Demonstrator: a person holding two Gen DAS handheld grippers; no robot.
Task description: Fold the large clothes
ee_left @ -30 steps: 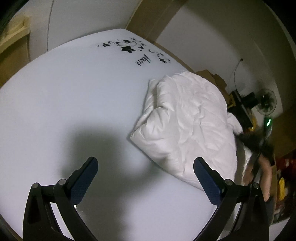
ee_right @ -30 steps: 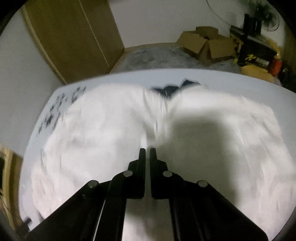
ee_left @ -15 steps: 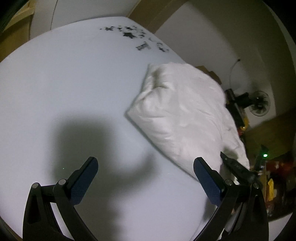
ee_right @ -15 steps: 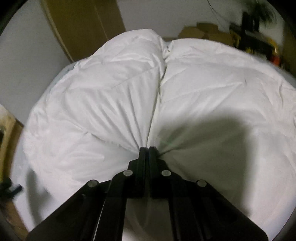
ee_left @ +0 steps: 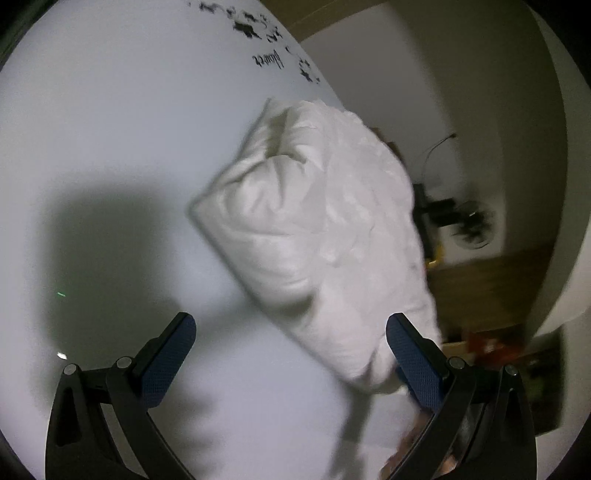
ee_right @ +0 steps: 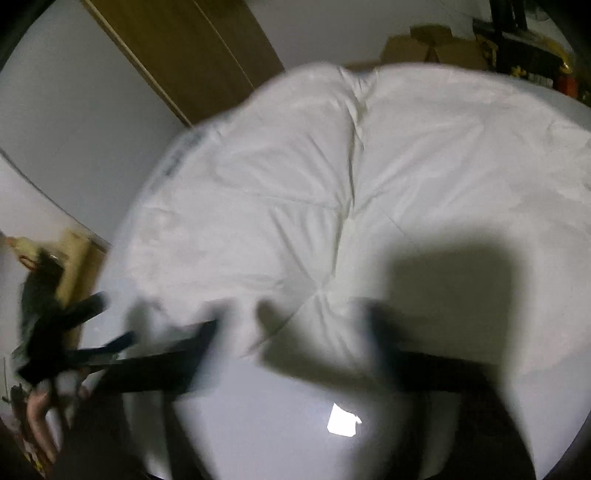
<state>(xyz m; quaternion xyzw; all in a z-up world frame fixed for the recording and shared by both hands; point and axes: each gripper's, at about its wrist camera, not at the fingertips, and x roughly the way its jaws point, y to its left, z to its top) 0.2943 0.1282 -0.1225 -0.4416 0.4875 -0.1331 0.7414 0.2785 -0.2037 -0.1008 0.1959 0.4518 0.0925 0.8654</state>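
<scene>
A: Starting with the biggest thing, the bed (ee_left: 110, 140) fills both views under a plain white sheet, and the white padded garment (ee_right: 369, 184) lies on it as a puffy folded bundle, toward the side where the room's clutter shows.

B: What has changed?

A: A second ago the right gripper (ee_right: 295, 332) was pinched tight on the cloth at the centre seam, dragging it across. Its fingers have just been opening and now stand wide apart, blurred, with the garment's near edge just ahead of them and nothing pressed between. So the cloth is let go and lies where it was pulled.

B: And the left gripper (ee_left: 291, 347)?

A: Released as well, its blue-padded fingers (ee_left: 168, 356) spread wide over bare sheet, empty, with the bundle's corner near the right-hand one. It was spread like this a second ago too.

B: Meaning for the task?

A: I judge one fold laid down; the bundle looks lumpy, so another fold or a smoothing likely remains.

B: Any writing?

A: A black floral print (ee_left: 258, 26) at the sheet's far corner carries a cursive word, upside down here; I cannot read it surely. A faint printed strip (ee_right: 177, 158) on the garment's edge is too blurred.
</scene>
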